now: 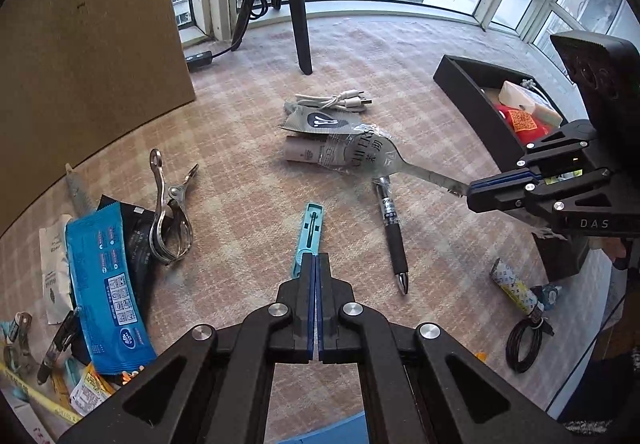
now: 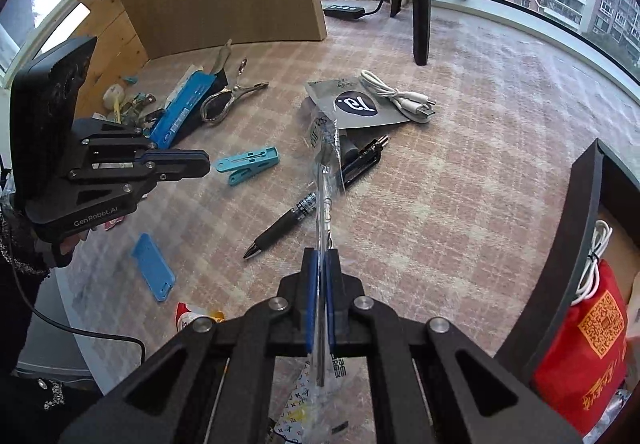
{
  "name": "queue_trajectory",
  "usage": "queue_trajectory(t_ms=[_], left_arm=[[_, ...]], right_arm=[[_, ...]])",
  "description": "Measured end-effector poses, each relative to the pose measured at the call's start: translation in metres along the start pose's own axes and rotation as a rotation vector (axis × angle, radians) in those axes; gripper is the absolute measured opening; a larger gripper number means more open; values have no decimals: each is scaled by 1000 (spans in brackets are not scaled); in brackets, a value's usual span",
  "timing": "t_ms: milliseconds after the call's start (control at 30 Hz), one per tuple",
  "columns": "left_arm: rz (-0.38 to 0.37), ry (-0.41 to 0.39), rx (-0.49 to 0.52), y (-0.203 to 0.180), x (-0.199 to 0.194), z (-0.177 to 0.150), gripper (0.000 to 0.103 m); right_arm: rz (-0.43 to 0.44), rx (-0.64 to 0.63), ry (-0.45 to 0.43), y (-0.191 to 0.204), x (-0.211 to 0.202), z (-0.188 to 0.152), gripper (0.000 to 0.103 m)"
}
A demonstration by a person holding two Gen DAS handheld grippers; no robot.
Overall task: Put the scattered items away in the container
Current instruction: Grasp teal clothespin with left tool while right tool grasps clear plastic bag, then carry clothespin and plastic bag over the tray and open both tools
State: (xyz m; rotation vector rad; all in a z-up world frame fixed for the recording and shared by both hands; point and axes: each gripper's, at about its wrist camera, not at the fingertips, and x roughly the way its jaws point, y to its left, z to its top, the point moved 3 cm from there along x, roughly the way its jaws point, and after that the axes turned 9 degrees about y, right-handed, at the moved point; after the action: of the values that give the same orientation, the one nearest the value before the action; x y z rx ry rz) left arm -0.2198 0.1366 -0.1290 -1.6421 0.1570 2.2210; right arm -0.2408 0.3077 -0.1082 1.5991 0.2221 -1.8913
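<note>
Right tongs pinching a wrapped plastic fork — left tongs pressed together, nothing visibly gripped, teal clip just beyond.

One black pen, one wrapped clear plastic spoon, one teal clothespin, one white USB cable, one large metal clip, one black container, two grippers.

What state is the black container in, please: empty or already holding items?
Already holding items. The container shows a red pouch and a white cable inside; the left wrist view adds a white block.
</note>
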Motion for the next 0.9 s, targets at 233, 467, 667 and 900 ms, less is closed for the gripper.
queue_trajectory(t_ms=[233,467,667,900], left_arm=[[46,58,2,-6,23,16,40],[63,99,8,-14,44,20,11],[12,24,-4,-34,10,28,11],[-102,-84,-1,-96,-31,48,11]], right_arm=[[-7,2,3,-2,0,-1,4],[-5,24,-17,-5,-6,-5,4],[8,97,-95,-24,-39,-15,4],[-52,290,-245,-77,-106,-67,4]])
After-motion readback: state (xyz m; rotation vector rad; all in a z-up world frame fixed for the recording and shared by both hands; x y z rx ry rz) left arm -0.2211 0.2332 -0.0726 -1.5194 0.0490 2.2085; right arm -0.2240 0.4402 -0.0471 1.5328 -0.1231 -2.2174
